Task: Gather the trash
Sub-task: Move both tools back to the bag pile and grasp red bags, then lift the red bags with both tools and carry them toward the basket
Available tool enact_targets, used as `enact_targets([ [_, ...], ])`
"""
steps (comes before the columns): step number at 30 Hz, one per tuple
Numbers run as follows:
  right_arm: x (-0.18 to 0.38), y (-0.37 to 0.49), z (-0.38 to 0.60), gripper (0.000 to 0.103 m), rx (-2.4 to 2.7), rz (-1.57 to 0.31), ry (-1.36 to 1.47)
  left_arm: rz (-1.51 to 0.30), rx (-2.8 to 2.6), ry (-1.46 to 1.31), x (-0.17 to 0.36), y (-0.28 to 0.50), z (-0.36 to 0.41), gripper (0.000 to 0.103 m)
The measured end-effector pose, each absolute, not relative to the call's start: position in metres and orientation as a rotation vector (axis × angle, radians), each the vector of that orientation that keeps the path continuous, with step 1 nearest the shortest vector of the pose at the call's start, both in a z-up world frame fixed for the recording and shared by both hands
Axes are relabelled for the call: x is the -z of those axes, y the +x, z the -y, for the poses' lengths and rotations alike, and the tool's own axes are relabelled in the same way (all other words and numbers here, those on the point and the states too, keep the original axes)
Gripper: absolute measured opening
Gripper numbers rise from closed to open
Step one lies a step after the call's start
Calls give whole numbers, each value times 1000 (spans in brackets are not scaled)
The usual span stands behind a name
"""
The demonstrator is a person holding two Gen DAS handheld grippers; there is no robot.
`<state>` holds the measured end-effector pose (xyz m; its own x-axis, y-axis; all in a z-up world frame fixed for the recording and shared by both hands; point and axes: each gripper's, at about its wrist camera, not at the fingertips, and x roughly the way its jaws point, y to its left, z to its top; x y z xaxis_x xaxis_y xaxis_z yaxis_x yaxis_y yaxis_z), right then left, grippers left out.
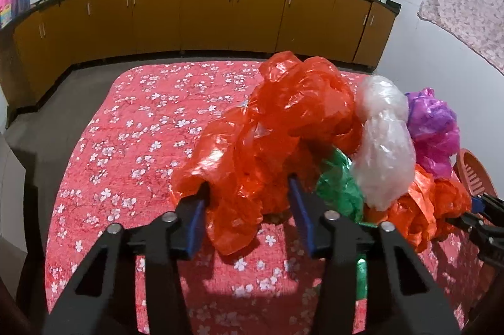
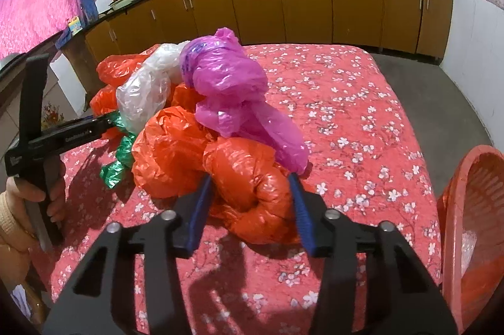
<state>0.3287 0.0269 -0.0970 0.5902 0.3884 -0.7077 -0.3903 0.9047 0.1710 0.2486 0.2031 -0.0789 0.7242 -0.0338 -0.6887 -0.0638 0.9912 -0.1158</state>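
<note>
Centrally on the flowered red cloth [image 1: 126, 146] sat a heap of crumpled plastic bags [image 1: 381, 146], its long axis running from one gripper to the other. An orange basket [image 2: 466, 224] stood just beside it. The left gripper [image 1: 249, 196] pinched one orange bag [image 1: 283, 120]; the right gripper [image 2: 250, 187] clamped another orange bag [image 2: 249, 177], beneath a pink bag [image 2: 226, 76].

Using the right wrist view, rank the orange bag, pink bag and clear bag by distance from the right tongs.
1. Crumpled orange plastic bag, between the right tongs.
2. Pink plastic bag, just behind.
3. Clear plastic bag, farther back, left.
</note>
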Motion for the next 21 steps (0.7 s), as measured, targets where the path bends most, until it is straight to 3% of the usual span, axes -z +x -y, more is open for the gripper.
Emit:
enact_targets([
  [9,91,316,-16,34,-444,-818,31,-742,-30,-150,72,228,-206,27],
  [11,89,312,-13,34,-442,-813,28,-738,-25,-148,71,223,-208,16],
  [21,81,288,2,32,-424,-808,39,-735,-25,-158,69,204,-209,14],
])
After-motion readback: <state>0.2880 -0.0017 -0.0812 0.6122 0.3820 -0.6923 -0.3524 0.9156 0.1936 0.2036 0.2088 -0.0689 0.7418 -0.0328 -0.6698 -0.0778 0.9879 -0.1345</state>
